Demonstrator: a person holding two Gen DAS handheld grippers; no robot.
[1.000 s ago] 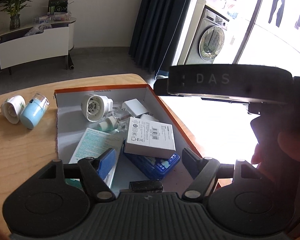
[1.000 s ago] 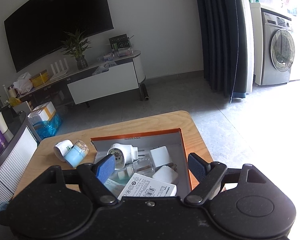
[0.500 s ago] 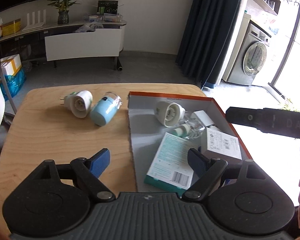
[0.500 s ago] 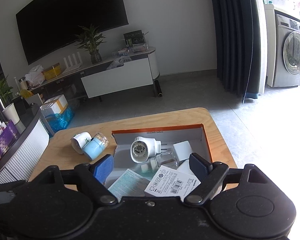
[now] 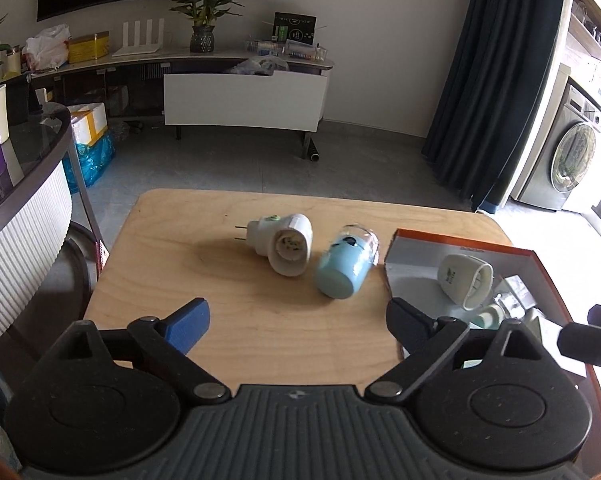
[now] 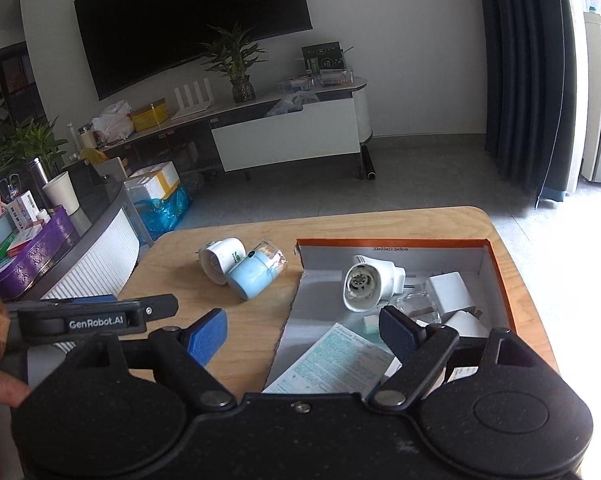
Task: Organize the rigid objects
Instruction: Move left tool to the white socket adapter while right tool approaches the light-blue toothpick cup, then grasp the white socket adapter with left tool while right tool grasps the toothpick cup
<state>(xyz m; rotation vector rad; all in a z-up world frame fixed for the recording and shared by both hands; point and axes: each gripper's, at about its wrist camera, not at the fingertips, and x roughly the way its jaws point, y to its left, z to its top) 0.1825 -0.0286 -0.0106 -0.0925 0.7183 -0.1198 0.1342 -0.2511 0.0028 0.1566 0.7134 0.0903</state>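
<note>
A white plug-in device [image 5: 281, 245] and a light-blue cup-shaped object [image 5: 342, 270] lie side by side on the wooden table [image 5: 204, 264], left of an orange-rimmed box [image 5: 458, 242]. My left gripper [image 5: 300, 322] hovers short of the two, its jaws opening with nothing between them. In the right wrist view the same white device [image 6: 220, 258] and blue object [image 6: 252, 276] lie left of the box [image 6: 392, 243], which holds another white plug device [image 6: 370, 284], white adapters [image 6: 448, 294] and a leaflet [image 6: 336, 360]. My right gripper [image 6: 304, 330] stands open over the box's near left edge.
A ribbed white counter [image 6: 96, 256] with boxes and a cup flanks the table's left side. Beyond the table lie grey floor, a TV cabinet [image 5: 244, 96], a dark curtain [image 5: 496, 80] and a washing machine [image 5: 572, 160]. The left gripper's body [image 6: 88, 316] crosses the right view's left side.
My left gripper swung left from over the box to the open table and its jaws widened. The right gripper shifted left a little, bringing the two loose objects further into view.
</note>
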